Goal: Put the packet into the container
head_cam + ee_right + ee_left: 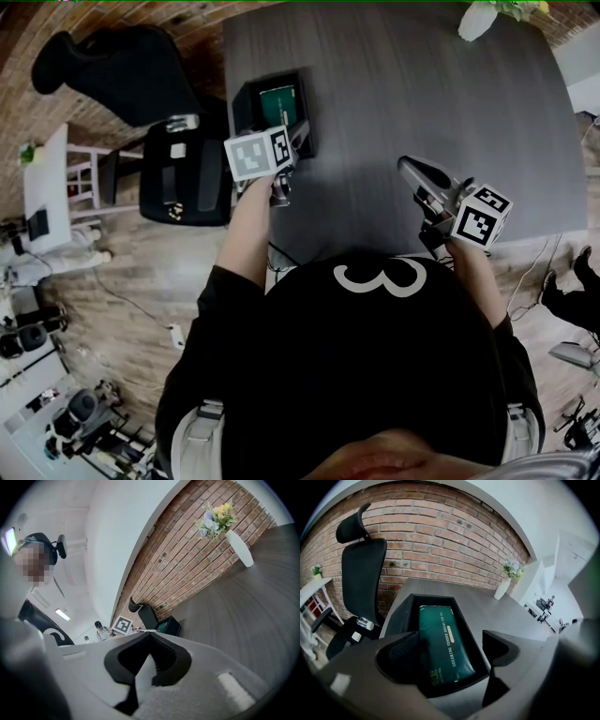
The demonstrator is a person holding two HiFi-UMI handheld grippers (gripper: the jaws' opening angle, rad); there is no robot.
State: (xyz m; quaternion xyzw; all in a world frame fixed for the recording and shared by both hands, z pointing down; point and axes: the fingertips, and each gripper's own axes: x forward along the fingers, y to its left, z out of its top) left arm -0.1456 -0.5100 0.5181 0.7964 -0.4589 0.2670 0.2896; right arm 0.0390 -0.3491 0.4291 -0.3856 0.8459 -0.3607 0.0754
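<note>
A dark green packet (443, 641) lies flat inside the black open-top container (433, 597); in the head view the container (272, 108) stands at the left edge of the grey table (422, 103). My left gripper (450, 656) hovers just above the container's near end, open, and neither finger (398, 660) touches the packet. In the head view the left gripper (292, 141) sits right by the container. My right gripper (149, 660) is shut with nothing in it; it is held over the table's near right part (412, 171), well away from the container (169, 626).
A black office chair (183, 178) stands on the wooden floor left of the table, close to the container. A white vase with flowers (478, 19) is at the table's far right corner. A brick wall (440, 531) runs behind the table.
</note>
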